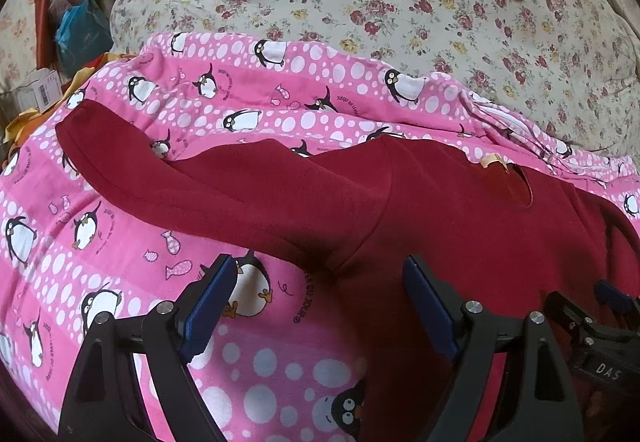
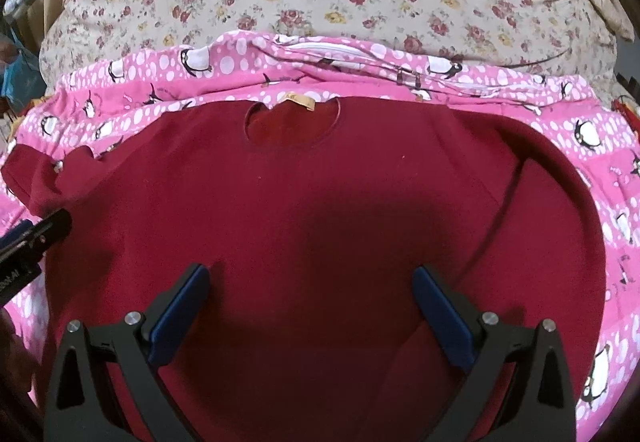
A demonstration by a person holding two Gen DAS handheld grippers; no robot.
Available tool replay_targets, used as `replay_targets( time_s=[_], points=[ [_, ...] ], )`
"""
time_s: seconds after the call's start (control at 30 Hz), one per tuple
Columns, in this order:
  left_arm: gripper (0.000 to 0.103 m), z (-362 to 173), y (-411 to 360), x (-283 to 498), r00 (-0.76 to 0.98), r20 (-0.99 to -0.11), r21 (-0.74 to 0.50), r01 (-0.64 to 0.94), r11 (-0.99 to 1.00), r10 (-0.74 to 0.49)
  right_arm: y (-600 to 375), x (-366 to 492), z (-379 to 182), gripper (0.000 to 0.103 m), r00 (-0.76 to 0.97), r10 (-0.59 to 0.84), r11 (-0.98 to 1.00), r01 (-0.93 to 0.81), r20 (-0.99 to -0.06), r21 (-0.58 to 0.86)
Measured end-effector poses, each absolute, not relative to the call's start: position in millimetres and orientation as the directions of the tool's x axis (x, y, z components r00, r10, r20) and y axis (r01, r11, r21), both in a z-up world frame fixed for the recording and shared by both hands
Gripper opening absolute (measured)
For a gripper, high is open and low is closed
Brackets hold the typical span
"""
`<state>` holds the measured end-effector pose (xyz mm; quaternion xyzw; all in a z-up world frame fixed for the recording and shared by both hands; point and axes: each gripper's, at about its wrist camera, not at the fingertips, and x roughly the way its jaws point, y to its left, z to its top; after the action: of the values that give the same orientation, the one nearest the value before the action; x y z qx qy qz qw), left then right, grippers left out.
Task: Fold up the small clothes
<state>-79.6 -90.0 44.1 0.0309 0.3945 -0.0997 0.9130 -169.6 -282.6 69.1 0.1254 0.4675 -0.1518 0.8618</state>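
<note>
A dark red long-sleeved fleece top (image 2: 304, 182) lies flat on a pink penguin-print cotton sheet (image 1: 120, 242), neckline away from the fingers. The right gripper (image 2: 312, 306) hovers wide apart over its body. The left gripper (image 1: 320, 302), equally wide and empty, spans the armpit, its sleeve (image 1: 180, 170) stretching beyond the left finger.

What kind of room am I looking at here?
Most likely a bedroom at home. A dark red top lies spread on a pink penguin-print sheet, with a floral quilt behind it, and bags and boxes are piled at the side.
</note>
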Motion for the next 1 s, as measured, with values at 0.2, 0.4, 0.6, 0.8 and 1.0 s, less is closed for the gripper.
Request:
replay_targets(
  time_s=[0.2, 0.4, 0.6, 0.8, 1.0],
  points=[
    [0.067, 44, -90, -80, 0.669, -0.726, -0.024, 0.205, 0.978, -0.158, -285, -170, 68, 0.103, 0.525, -0.118, 0.922, 0.373, -0.843, 0.103],
    [0.067, 43, -87, -80, 0.666, -0.728, -0.038, 0.196, 0.980, -0.162, -280, -175, 73, 0.103, 0.550, -0.161, 0.920, 0.385, -0.819, 0.077],
    [0.067, 44, -82, -78, 0.669, -0.727, -0.039, 0.180, 0.983, -0.151, -281, -179, 87, 0.103, 0.573, -0.193, 0.908, 0.411, -0.797, 0.075],
    [0.067, 45, -78, -76, 0.670, -0.726, -0.050, 0.171, 0.984, -0.153, -281, -171, 91, 0.103, 0.578, -0.206, 0.908, 0.414, -0.789, 0.067],
    [0.067, 45, -71, -73, 0.668, -0.730, -0.057, 0.153, 0.987, -0.146, -277, -168, 95, 0.103, 0.595, -0.219, 0.909, 0.412, -0.774, 0.059]
  ],
)
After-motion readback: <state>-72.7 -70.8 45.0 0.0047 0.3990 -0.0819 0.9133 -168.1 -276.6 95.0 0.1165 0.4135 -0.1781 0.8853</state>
